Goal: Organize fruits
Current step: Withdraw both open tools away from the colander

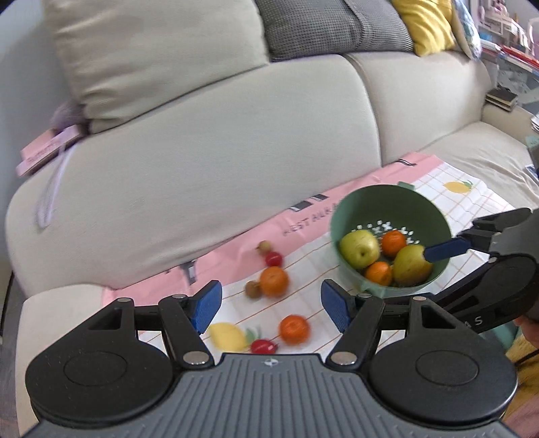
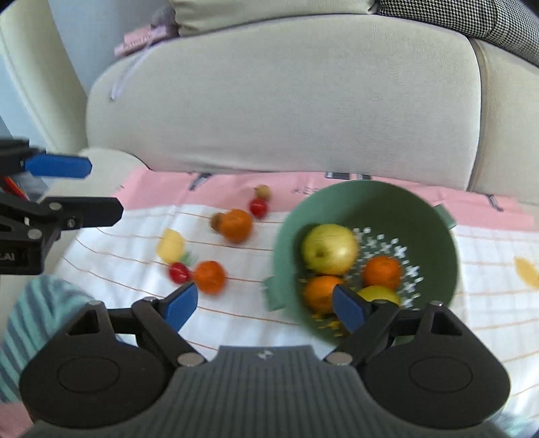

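A green colander bowl (image 1: 370, 195) (image 2: 370, 202) sits on a pink-edged checked cloth (image 2: 235, 303) on the sofa seat. It holds two yellow-green apples (image 2: 330, 249) and two oranges (image 2: 382, 272). On the cloth to its left lie two loose oranges (image 1: 273, 281) (image 1: 294, 329), two small red fruits (image 1: 273, 258) and two small brownish ones (image 1: 252, 289). My left gripper (image 1: 271, 308) (image 2: 106, 188) hovers open over the loose fruit, holding nothing. My right gripper (image 2: 266, 310) (image 1: 453, 237) is open at the bowl's near rim, one pad over the fruit inside and nothing pressed between its pads.
Beige sofa backrests (image 1: 202, 141) rise right behind the cloth. Cushions (image 1: 337, 27) lie on top, and a pink book (image 1: 47, 151) rests at the left. Lemon shapes (image 1: 458, 186) are printed on the cloth. A striped sleeve (image 2: 37, 313) shows at the lower left.
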